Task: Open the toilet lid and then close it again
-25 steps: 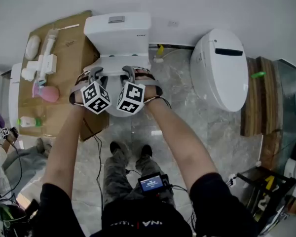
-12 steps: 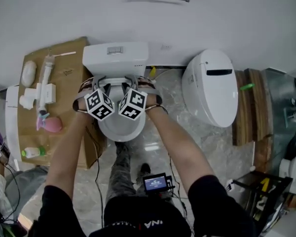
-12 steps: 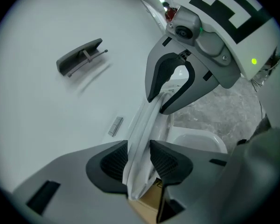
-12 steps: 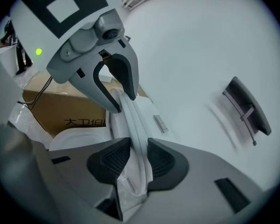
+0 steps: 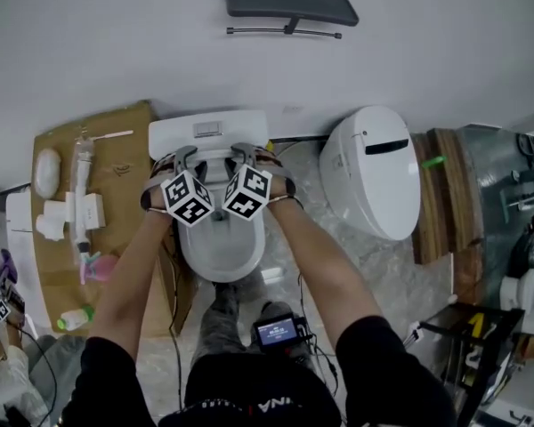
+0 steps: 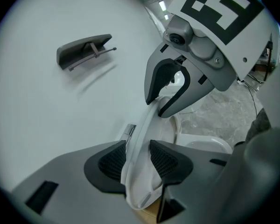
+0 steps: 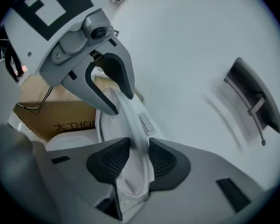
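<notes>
**Head view, left to right**

1. Cardboard (image 5: 125,163): flat by the wall, just left of the toilet. It bears several white pieces, a pink item (image 5: 99,267) and, nearest the person, a small bottle (image 5: 74,318) with green on it
2. Toilet (image 5: 189,249): white, centre, backed against the wall, its inside uncovered. The tank (image 5: 171,136) has a flush button on top
3. Lid (image 6: 141,136): raised, standing near upright in front of the tank. Both grippers have its upper rim, side by side
4. Left gripper (image 5: 186,158): pitched downward, on the left part of the rim. The rim fills the gap and lies against both ribbed pads (image 6: 113,162), so the grip is on the lid. The jaws have just been opening a little, with the rim between them
5. Right gripper (image 5: 243,155): pitched downward, just beside the left one, on the right part of the rim. The rim lies against both its pads (image 7: 113,161) too, clamped. Its jaws have likewise just been opening, with the rim between them
6. Shelf (image 5: 289,5): dark, on the wall above the toilet
7. Second toilet (image 5: 374,176): white, lid down, right of the first and apart from it
8. Planks (image 5: 438,194): wood, just right of the second toilet
9. Screen (image 5: 276,330): small and lit, at the person's waist
</notes>
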